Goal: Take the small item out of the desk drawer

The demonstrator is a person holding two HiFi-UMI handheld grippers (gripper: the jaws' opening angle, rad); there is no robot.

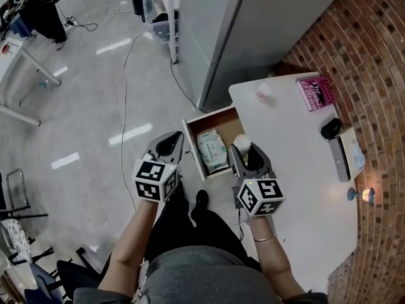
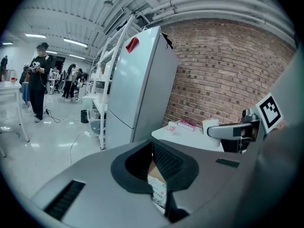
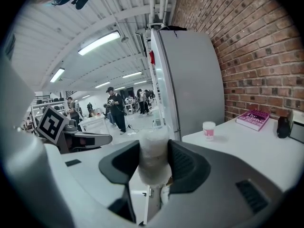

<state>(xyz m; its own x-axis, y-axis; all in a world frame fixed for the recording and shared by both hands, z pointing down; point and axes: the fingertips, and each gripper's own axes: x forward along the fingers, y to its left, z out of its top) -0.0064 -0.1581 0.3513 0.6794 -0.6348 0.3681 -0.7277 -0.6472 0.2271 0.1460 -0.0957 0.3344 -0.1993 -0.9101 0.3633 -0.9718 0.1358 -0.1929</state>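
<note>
The left tool [image 1: 171, 138] hovers over the floor just beside the open drawer [image 1: 192, 145], its jaws pressed together with nothing between them. The right tool [image 1: 243, 148] pinches a small white item [image 3: 153, 151] upright between its pads, above the drawer's right end at the edge of the tabletop [image 1: 297, 170]. A white packet [image 1: 212, 151] lies in the drawer. Farther along the tabletop sit a black object [image 1: 331, 128], a small pink-and-white cup [image 1: 263, 90] and a pink book [image 1: 318, 94]. Beyond stands a tall grey refrigerator [image 1: 253, 30] against the brick wall [image 1: 367, 37].
</note>
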